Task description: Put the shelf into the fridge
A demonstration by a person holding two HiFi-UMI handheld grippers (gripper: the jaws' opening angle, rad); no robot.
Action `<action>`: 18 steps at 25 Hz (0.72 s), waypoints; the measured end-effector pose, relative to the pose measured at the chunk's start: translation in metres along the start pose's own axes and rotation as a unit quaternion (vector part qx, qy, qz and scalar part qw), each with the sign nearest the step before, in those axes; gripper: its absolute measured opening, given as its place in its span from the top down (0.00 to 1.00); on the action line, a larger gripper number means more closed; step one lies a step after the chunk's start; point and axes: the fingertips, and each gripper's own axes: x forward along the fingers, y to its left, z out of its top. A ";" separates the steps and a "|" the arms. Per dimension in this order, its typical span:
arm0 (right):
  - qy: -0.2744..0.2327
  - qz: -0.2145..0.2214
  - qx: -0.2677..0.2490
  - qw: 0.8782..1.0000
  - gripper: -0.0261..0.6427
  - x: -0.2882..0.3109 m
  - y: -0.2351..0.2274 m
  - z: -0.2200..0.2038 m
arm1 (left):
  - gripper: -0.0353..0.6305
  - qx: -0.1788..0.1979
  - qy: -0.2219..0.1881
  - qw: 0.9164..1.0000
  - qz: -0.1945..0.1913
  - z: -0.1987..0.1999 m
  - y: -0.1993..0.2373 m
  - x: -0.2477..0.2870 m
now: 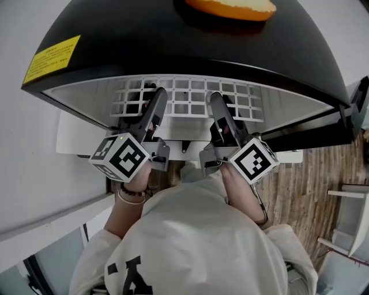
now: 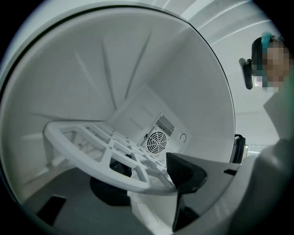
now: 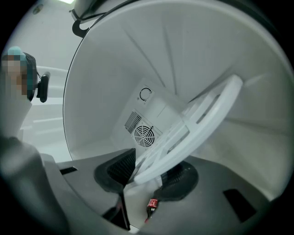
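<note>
The shelf (image 1: 190,99), a white open-grid panel, sits in the mouth of the small black fridge (image 1: 173,46), its near edge at the opening and the rest reaching inward toward the back wall. The fan grille (image 2: 157,141) shows on that wall beyond it. We read the shelf's long axis as running side to side across the opening, with the panel roughly level in the head view. It lies straight ahead of both grippers, so the coming move is, in our judgement, a push directly inward along the line of the jaws. Neither hand is the nearer: the two hold the near rim side by side, one left of the middle and one right of it. We cannot tell whether the far edge or the sides already rest on any support inside the cavity.

The left gripper (image 2: 147,176) has its jaws partly apart and clamped on the shelf's front rim, one black pad on each face of it. The right gripper (image 3: 149,173) grips the same rim likewise, with the white bar passing between its two pads.

On the fridge top we note a yellow label (image 1: 52,57) and an orange object (image 1: 230,7), partly out of frame.
</note>
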 end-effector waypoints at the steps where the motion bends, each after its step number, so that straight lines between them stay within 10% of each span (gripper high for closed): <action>1: 0.000 0.000 0.000 1.000 0.72 0.000 0.000 0.000 | 0.60 0.000 0.000 1.000 0.000 0.000 0.000 0.000; 18: 0.000 -0.003 0.002 1.000 0.72 0.006 -0.004 0.002 | 0.60 0.000 0.001 1.000 -0.001 0.002 0.003 0.007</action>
